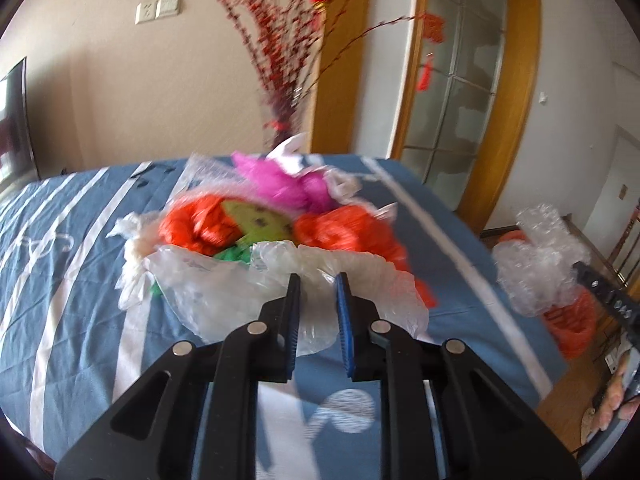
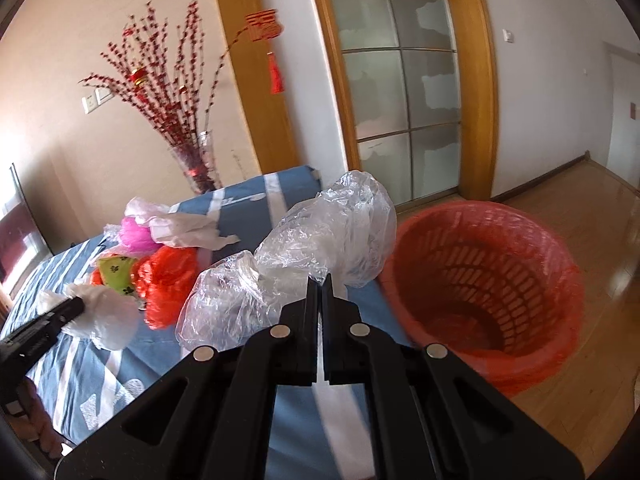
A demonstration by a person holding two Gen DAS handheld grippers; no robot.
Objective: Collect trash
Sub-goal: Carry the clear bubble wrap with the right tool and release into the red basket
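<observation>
Crinkling clear plastic bag (image 2: 320, 236), translucent, puffy

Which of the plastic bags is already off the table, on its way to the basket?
The crumpled clear bag pinched in the right claw; the others lie on the blue cloth.

A crumpled clear plastic bag (image 2: 320, 240) hung pinched above the table edge, just beside an orange slotted basket (image 2: 492, 280) lined with orange plastic, standing on the floor. On the striped cloth lay a heap of orange, pink, green and white bags (image 1: 256, 224), with a whitish translucent bag (image 1: 248, 292) at its near side.
</observation>
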